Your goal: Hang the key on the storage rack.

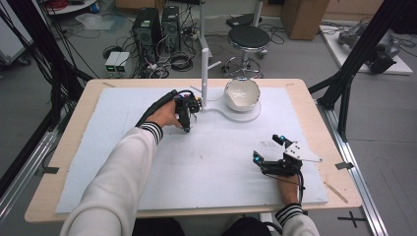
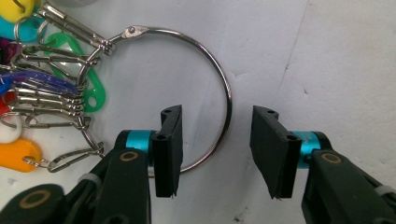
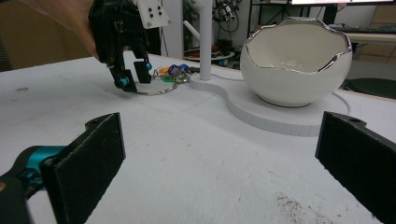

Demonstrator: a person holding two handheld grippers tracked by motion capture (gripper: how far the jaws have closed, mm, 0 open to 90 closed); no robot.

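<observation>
A large metal key ring (image 2: 227,100) lies flat on the white mat, with several coloured tags (image 2: 95,88) clipped on its left side. My left gripper (image 2: 217,114) is open and points down at it; one jaw stands inside the ring and the other outside, so the wire runs between them. In the high view this gripper (image 1: 186,122) sits just left of the white pole (image 1: 204,73). From the right gripper view I see the left gripper (image 3: 133,77) down at the ring (image 3: 159,91). My right gripper (image 1: 268,147) is wide open over bare mat at the near right, with nothing between its jaws.
A white egg-shaped bowl (image 1: 242,93) with a silver jagged rim stands on the flat white base (image 1: 246,117) of the pole, at the far middle of the table. The white mat (image 1: 216,162) covers most of the wooden tabletop (image 1: 49,187).
</observation>
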